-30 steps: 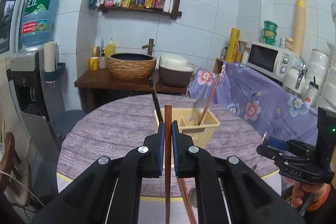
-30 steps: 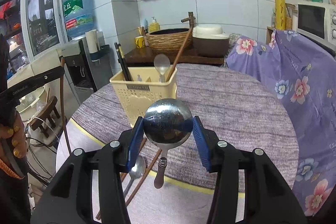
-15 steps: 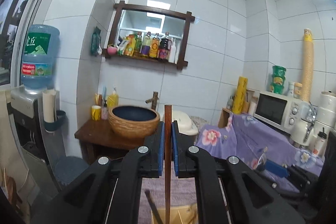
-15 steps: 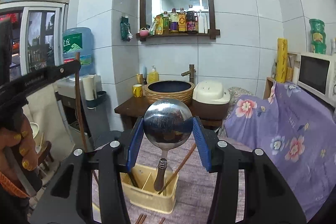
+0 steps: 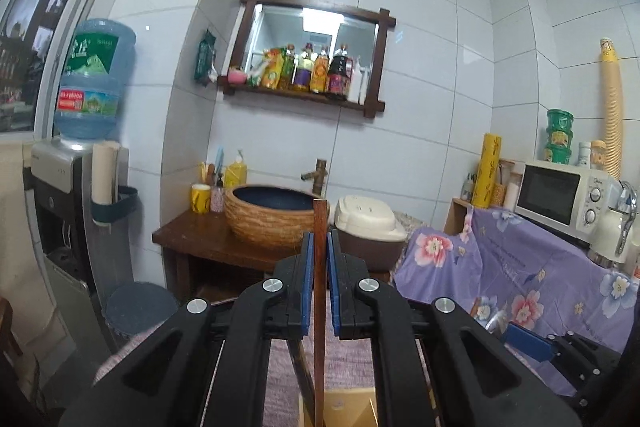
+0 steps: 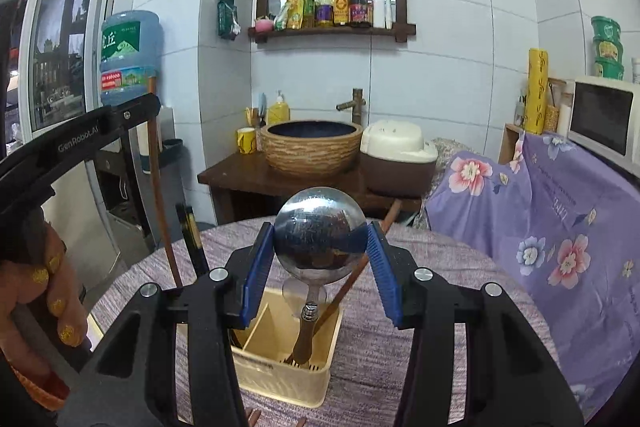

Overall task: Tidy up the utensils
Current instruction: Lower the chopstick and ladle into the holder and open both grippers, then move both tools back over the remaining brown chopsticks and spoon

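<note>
My left gripper [image 5: 320, 247] is shut on a brown wooden chopstick [image 5: 319, 307] held upright, its lower end over the yellow utensil holder [image 5: 340, 407]. My right gripper [image 6: 320, 243] is shut on the bowl of a steel spoon [image 6: 320, 243], whose wooden handle [image 6: 304, 339] hangs down into the yellow holder [image 6: 280, 375]. The holder stands on the round purple-clothed table [image 6: 440, 287] and holds black chopsticks [image 6: 192, 243], a brown chopstick [image 6: 360, 267] and another spoon. The left gripper and its chopstick [image 6: 160, 187] show at the left of the right wrist view.
More chopstick ends [image 6: 252, 419] lie on the table in front of the holder. Behind the table stand a wooden washstand with a woven basin [image 6: 312, 147], a rice cooker [image 6: 396, 155], a water dispenser [image 5: 80, 187] and a flower-cloth counter with a microwave [image 5: 560, 195].
Both grippers have risen and tilted level over the holder. The spoon handle has come down into the holder. The left chopstick now hangs above the holder's edge.
</note>
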